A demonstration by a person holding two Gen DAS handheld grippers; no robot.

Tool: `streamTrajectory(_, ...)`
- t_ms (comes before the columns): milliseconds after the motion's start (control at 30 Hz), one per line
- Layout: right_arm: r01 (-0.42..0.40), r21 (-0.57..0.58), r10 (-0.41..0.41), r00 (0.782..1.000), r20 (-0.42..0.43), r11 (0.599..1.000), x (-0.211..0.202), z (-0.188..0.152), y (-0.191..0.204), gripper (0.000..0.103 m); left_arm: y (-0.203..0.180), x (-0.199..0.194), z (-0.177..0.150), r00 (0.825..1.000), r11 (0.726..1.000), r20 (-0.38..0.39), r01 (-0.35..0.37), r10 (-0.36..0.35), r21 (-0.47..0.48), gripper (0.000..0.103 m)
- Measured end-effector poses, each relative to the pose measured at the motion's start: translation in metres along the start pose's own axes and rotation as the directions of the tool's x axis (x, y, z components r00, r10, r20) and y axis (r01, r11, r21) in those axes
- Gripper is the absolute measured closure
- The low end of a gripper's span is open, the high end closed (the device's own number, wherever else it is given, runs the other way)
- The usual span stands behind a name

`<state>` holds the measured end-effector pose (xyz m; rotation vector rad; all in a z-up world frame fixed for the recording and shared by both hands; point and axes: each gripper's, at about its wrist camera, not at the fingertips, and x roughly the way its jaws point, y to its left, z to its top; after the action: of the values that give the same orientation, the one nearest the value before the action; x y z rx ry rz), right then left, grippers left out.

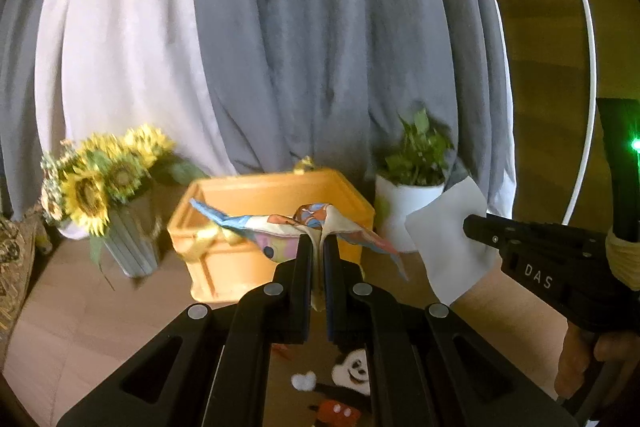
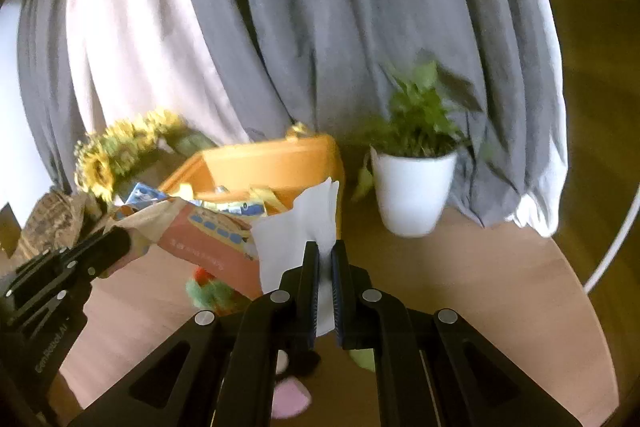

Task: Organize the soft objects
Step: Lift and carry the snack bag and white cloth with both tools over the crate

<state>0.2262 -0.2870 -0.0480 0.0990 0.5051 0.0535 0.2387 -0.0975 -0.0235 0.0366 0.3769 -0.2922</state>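
- The patterned cloth (image 1: 304,227) is hanging pinched in the left hand-held gripper (image 1: 317,247), draping just in front of the orange bin (image 1: 280,195).
- The right hand-held gripper (image 2: 325,251) is clamping a white cloth (image 2: 296,227) near the bin's right side.
- Carrying each cloth fully over the rim before opening is probably wise, keeping clear of the white plant pot (image 2: 412,191) and sunflowers (image 1: 104,179) on the counter (image 2: 480,287).
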Motion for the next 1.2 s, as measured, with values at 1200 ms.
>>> streamTrajectory(1200, -0.066, -0.002, 0.065, 0.987, 0.15, 0.998, 0.079, 0.101, 0.055, 0.096, 0.083, 0.096, 0.066, 0.997, 1.0, 0.071, 0.008, -0.008, 0.011, 0.096)
